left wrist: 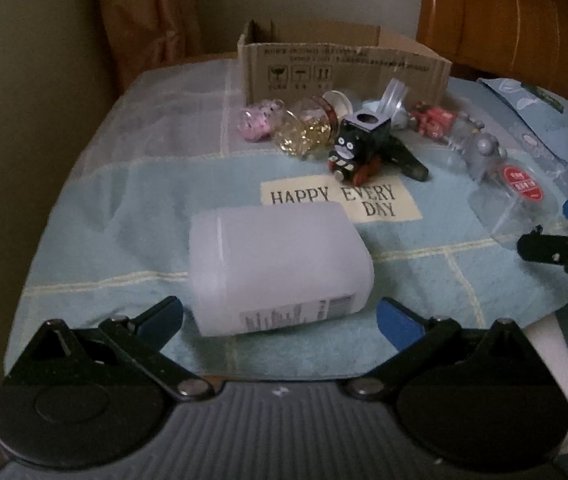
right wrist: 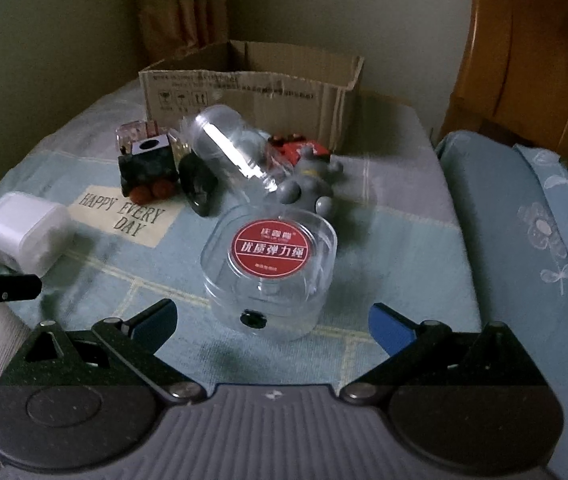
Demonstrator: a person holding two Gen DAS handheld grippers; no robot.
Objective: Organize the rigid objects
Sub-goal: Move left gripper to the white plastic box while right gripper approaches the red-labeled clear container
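Bedding with a light blue checked cover (left wrist: 132,208) carries all the objects; a patch (left wrist: 339,202) reading "HAPPY EVERY DAY" is sewn on it. Left gripper (left wrist: 280,316) is seen open, its blue-padded fingers (left wrist: 397,320) spread to either side of a white plastic bottle (left wrist: 276,268) that lies on its side just ahead, not clamped. Right gripper (right wrist: 272,318) is likewise open, fingers wide apart, with a clear round box (right wrist: 270,276) bearing a red label standing between and just beyond the tips; contact cannot be confirmed. Behind the patch a cluster of small items is noted: a black toy train (left wrist: 357,144) with red wheels, a jar of gold beads (left wrist: 303,130) on its side, a pink trinket (left wrist: 258,122) beside it, a red toy (left wrist: 433,118), and a grey figure (right wrist: 309,188) lying near the clear box. A clear plastic cylinder (right wrist: 228,146) lies tilted among them. An open cardboard box (left wrist: 343,68) stands at the far edge, touching or just behind the cluster. A wooden headboard (right wrist: 531,68) is seen at the right, a curtain (left wrist: 148,12) at the back.
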